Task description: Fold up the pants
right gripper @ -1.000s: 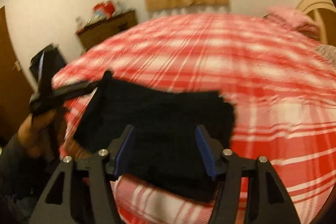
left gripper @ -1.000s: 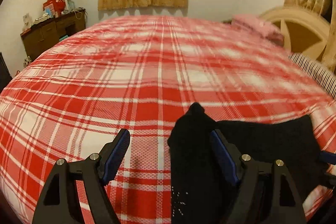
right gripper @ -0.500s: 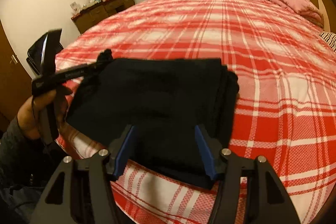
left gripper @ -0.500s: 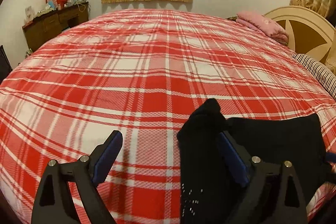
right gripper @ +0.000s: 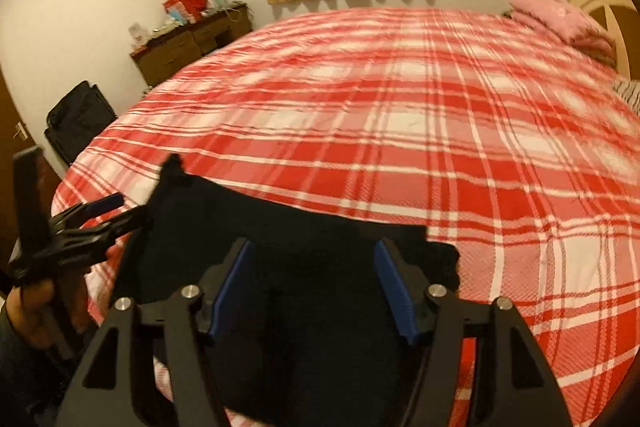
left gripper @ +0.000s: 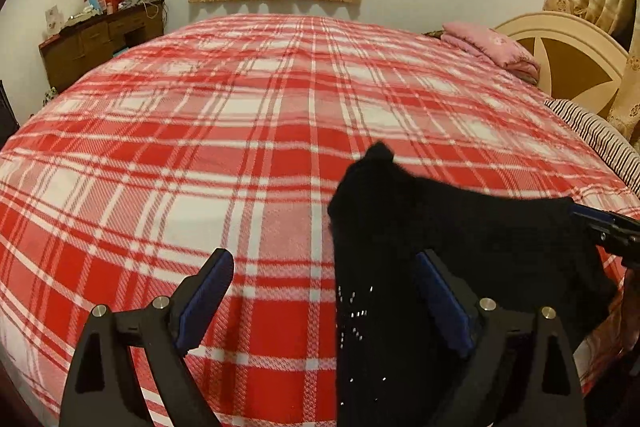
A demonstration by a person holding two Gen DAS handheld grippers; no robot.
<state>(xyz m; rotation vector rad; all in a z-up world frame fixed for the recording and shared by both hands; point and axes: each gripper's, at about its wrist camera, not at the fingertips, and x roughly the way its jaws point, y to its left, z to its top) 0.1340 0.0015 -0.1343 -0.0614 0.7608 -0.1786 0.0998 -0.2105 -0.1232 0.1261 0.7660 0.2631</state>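
Note:
The black pants [left gripper: 400,219] lie bunched on the near edge of the red plaid bed [left gripper: 240,147]. My left gripper [left gripper: 320,259] is wide open; one corner of the cloth stands up in a peak and drapes around its right finger [left gripper: 440,299], while the left finger is over bare blanket. In the right wrist view the left gripper [right gripper: 116,211] reaches in at the pants' [right gripper: 320,239] left corner. My right gripper [right gripper: 313,247] straddles the near edge of the pants with its jaws opening. Dark cloth fills the gap and the pads do not press on it. Its tip [left gripper: 604,223] shows at the pants' right end.
A pink folded blanket [left gripper: 492,47] and a cream headboard [left gripper: 568,63] are at the far right, with striped bedding [left gripper: 592,135] below. A cluttered wooden dresser [left gripper: 100,43] stands against the left wall. A black bag [right gripper: 80,123] sits on the floor by the bed. A hand [right gripper: 36,311] holds the left gripper.
The left jaws have spread a little wider. The right gripper has moved along the bed, so the pants sit nearer and larger in its view. The raised corner stays on the left gripper's finger.

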